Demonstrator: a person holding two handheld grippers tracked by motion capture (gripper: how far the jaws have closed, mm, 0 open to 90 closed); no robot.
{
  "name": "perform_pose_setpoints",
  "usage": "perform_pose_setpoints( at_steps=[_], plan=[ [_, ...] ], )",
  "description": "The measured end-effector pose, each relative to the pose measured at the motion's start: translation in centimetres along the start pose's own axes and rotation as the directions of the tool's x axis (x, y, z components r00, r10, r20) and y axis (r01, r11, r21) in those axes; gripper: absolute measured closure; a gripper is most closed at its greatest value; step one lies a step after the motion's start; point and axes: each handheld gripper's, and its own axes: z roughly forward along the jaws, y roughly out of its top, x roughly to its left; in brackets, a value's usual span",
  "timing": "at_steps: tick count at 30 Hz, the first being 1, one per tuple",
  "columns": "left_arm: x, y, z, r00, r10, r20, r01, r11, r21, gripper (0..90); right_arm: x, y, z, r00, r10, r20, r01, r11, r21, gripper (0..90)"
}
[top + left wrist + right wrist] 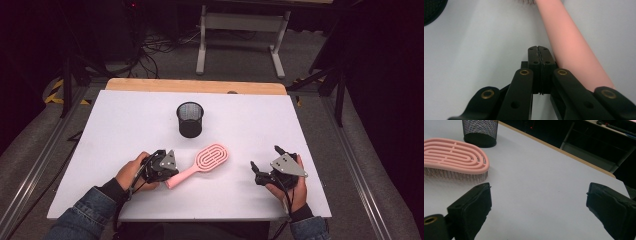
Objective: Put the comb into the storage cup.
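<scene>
A pink hairbrush lies bristles down on the white table, its handle pointing toward the near left. My left gripper rests at the handle's end. In the left gripper view the jaws are shut on each other with nothing between them, and the pink handle lies just to their right. My right gripper sits to the right of the brush, jaws wide open and empty. In the right gripper view the brush head lies ahead to the left.
A black mesh cup stands upright behind the brush; it is also in the right gripper view and at the corner of the left gripper view. A wooden strip edges the far side of the table.
</scene>
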Motion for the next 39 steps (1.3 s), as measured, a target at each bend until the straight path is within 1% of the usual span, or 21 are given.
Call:
perform_pose_setpoints(
  at_steps=[2,3,5,12,13,17,22,26,27,29,30,31,32,33,34,35,36,37,39],
  plan=[
    [-0.3,-0.1,-0.1,1.0000,0.001,-0.003,-0.001,1.0000,0.005,89.1,0.0,0.0,0.0,1.0000,-0.003,0.000,0.003,1.000,0.002,7.0],
    [-0.4,-0.2,-0.2,0.9999,0.010,0.000,-0.010,0.9999,0.005,88.8,0.0,0.0,0.0,1.0000,-0.003,-0.001,0.003,1.000,0.002,7.0],
    [-0.6,-0.2,-0.3,0.9999,0.014,0.000,-0.014,0.9999,0.006,88.6,0.0,0.0,0.0,1.0000,-0.003,-0.001,0.003,1.000,0.004,7.0],
    [-0.9,-0.8,-0.7,1.0000,0.002,0.000,-0.002,1.0000,0.007,87.5,0.0,-0.1,0.1,1.0000,-0.004,-0.004,0.004,1.000,0.008,7.0],
    [-0.8,-0.9,-0.7,1.0000,-0.008,-0.005,0.008,1.0000,-0.005,86.5,-0.1,-0.1,0.1,1.0000,-0.003,-0.005,0.003,1.000,0.009,7.0],
    [-0.6,-1.0,-0.9,0.9997,-0.022,-0.013,0.022,0.9997,-0.011,84.7,-0.2,-0.1,0.1,1.0000,-0.001,-0.002,0.001,1.000,0.009,7.0],
    [-0.3,-1.1,-1.4,0.9989,-0.036,-0.029,0.035,0.9991,-0.023,79.9,-0.1,-0.1,0.1,1.0000,-0.001,-0.005,0.001,1.000,0.011,7.1],
    [0.2,-1.2,-2.0,0.9967,-0.066,-0.046,0.064,0.9965,-0.054,77.3,-0.1,-0.1,0.1,1.0000,-0.001,-0.005,0.001,1.000,0.011,7.1],
    [0.3,-1.2,-2.2,0.9954,-0.082,-0.049,0.078,0.9946,-0.068,75.9,-0.1,-0.1,0.1,1.0000,0.000,-0.005,0.000,1.000,0.011,7.1],
    [0.5,-0.9,-2.4,0.9925,-0.105,-0.063,0.099,0.9907,-0.093,69.7,-0.1,-0.2,0.2,1.0000,-0.005,-0.007,0.005,1.000,0.015,7.1],
    [0.5,-0.9,-2.4,0.9925,-0.105,-0.063,0.099,0.9907,-0.093,65.0,-0.1,-0.2,0.2,1.0000,-0.005,-0.007,0.005,1.000,0.015,7.1],
    [0.7,-0.7,-2.5,0.9908,-0.117,-0.069,0.110,0.9893,-0.096,65.0,-0.1,-0.2,0.3,0.9999,-0.007,-0.007,0.007,1.000,0.016,7.1],
    [0.7,-0.4,-2.6,0.9874,-0.134,-0.085,0.125,0.9868,-0.104,54.2,0.0,-0.2,0.3,0.9999,-0.007,-0.008,0.007,1.000,0.017,7.1],
    [0.7,-0.4,-2.6,0.9874,-0.134,-0.085,0.125,0.9868,-0.104,50.0,0.0,-0.2,0.3,0.9999,-0.007,-0.008,0.007,1.000,0.017,7.1],
    [0.7,-0.2,-2.8,0.9845,-0.151,-0.089,0.140,0.9832,-0.116,45.0,0.0,-0.2,0.3,0.9999,-0.006,-0.008,0.007,1.000,0.018,7.1],
    [0.8,0.1,-2.9,0.9800,-0.183,-0.078,0.170,0.9752,-0.142,41.3,0.0,-0.2,0.3,0.9999,-0.008,-0.008,0.008,1.000,0.019,7.1],
    [0.8,0.1,-2.9,0.9800,-0.183,-0.078,0.170,0.9752,-0.142,37.0,0.0,-0.2,0.3,0.9999,-0.008,-0.008,0.008,1.000,0.019,7.1],
    [0.9,0.3,-2.9,0.9770,-0.202,-0.069,0.190,0.9704,-0.149,37.0,0.0,-0.2,0.4,0.9999,-0.010,-0.008,0.010,1.000,0.020,7.1],
    [1.0,0.5,-2.5,0.9715,-0.229,-0.062,0.218,0.9651,-0.145,27.8,0.0,-0.2,0.4,0.9999,-0.010,-0.010,0.010,1.000,0.022,7.1]
  ],
)
